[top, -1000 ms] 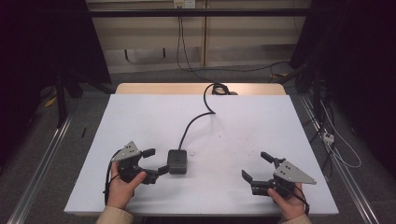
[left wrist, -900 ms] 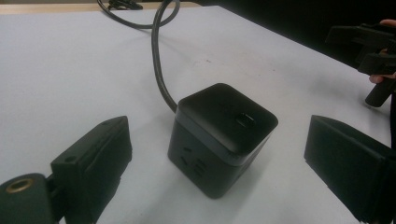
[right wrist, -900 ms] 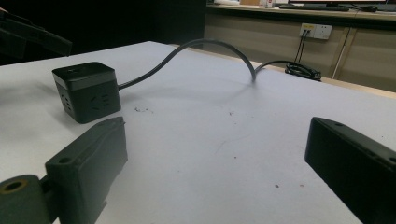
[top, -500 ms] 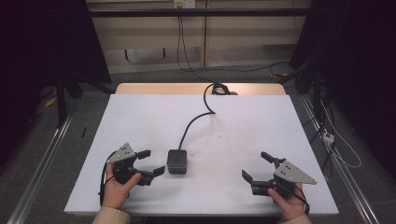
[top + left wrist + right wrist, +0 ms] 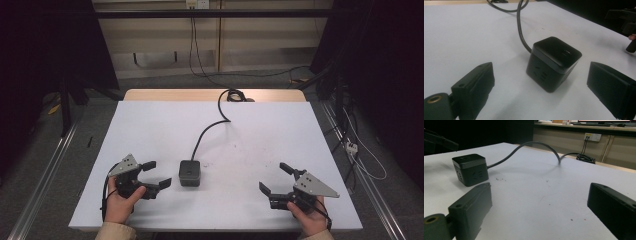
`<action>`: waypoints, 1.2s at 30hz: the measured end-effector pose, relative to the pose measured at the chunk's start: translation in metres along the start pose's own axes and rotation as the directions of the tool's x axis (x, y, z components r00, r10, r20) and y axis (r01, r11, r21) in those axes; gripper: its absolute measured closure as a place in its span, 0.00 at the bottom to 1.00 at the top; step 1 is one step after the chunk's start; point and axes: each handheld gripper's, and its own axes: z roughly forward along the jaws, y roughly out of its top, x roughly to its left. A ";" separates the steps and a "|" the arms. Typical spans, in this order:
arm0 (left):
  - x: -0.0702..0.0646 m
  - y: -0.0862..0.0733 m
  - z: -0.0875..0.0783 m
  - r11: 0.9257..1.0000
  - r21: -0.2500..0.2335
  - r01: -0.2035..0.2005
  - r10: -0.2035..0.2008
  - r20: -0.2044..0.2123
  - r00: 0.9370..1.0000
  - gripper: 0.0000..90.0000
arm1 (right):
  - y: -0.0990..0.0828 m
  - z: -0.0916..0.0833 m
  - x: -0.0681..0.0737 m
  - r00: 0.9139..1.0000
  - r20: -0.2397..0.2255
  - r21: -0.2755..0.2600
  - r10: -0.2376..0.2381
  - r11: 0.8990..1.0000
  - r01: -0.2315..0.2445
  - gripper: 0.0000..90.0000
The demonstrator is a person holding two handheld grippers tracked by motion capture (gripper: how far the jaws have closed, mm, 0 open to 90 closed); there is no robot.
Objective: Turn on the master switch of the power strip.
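Observation:
A black cube power socket stands on the white table, and its dark cable runs toward the far edge. My left gripper is open just left of the cube, a small gap away, with its jaws pointing at it. In the left gripper view the cube sits ahead of the spread fingers, not between them. My right gripper rests open near the front right, apart from the cube, with nothing between its fingers. From there the cube lies off to the left.
The cable ends in a coil at the table's far wooden edge. Loose wires lie on the floor to the right, and metal rails run along both sides. A wall socket is behind the table.
My left gripper has drawn back a little to the left, away from the cube, still open. The right gripper and the cube have stayed put.

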 end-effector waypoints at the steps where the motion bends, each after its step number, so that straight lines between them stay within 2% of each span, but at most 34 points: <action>1: 0.001 0.000 -0.001 1.000 0.002 -0.002 0.002 -0.002 1.000 0.08 | 0.000 0.000 0.000 1.000 0.000 0.000 0.000 1.000 0.000 0.06; 13: 0.007 -0.003 -0.007 1.000 -0.004 0.009 -0.009 -0.007 1.000 0.08 | 0.000 0.000 0.000 1.000 0.000 -0.001 0.001 1.000 -0.001 0.06; 21: 0.012 -0.006 -0.012 1.000 -0.012 0.022 -0.023 -0.029 0.999 0.08 | 0.000 0.000 0.000 1.000 -0.001 0.001 0.001 1.000 -0.001 0.06; 36: 0.018 -0.010 -0.019 1.000 -0.013 0.019 -0.020 -0.073 0.997 0.08 | 0.000 0.000 0.000 1.000 -0.003 0.000 0.001 1.000 -0.001 0.06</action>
